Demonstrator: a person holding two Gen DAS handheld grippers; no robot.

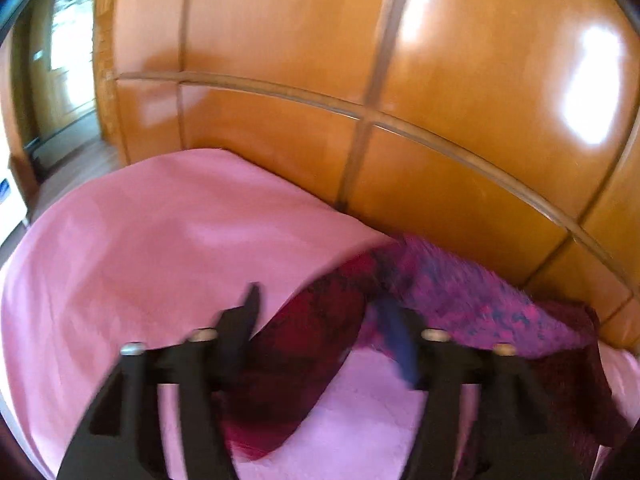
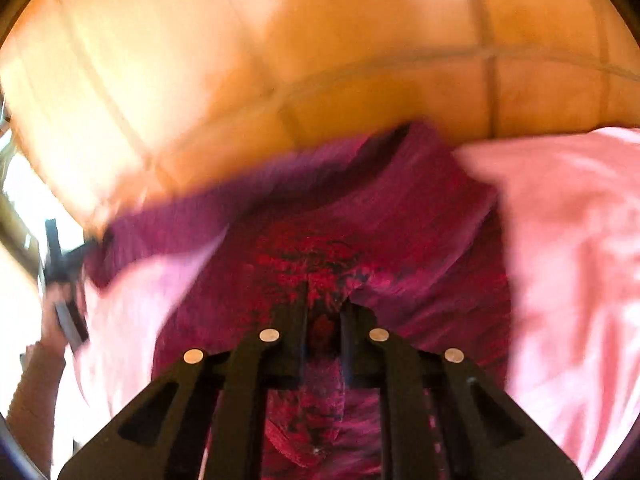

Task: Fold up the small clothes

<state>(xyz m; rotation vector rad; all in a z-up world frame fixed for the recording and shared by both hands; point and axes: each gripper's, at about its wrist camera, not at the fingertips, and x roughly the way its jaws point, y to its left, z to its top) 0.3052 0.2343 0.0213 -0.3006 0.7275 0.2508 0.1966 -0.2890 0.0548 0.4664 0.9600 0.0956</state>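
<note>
Cloth (image 1: 460, 292), magenta with dark blue and red mottling, hangs lifted above a pink sheet (image 1: 152, 248) that covers the bed. In the left wrist view it stretches from the lower middle up and to the right, with a darker crimson underside (image 1: 304, 344) sagging toward the sheet. The left gripper (image 1: 332, 336) has its jaws set wide apart; the left finger stands clear over the sheet, while the right finger (image 1: 400, 344), bluish and blurred, lies against the cloth's edge. Whether it actually pinches the fabric I cannot tell because of the blur.

In the right wrist view the right gripper (image 2: 324, 312) has its jaws narrow, closed on a bunched fold of the cloth (image 2: 320, 256), which spreads away from the fingertips toward the wooden panels (image 2: 280, 60) behind the bed. The pink sheet (image 2: 568, 240) shows on both sides of the fabric. At the far left of this view the other gripper (image 2: 64, 276) appears, small and blurred, at the cloth's far corner.

Glossy orange-brown panels (image 1: 320, 60) with dark seams fill the background in both views.
</note>
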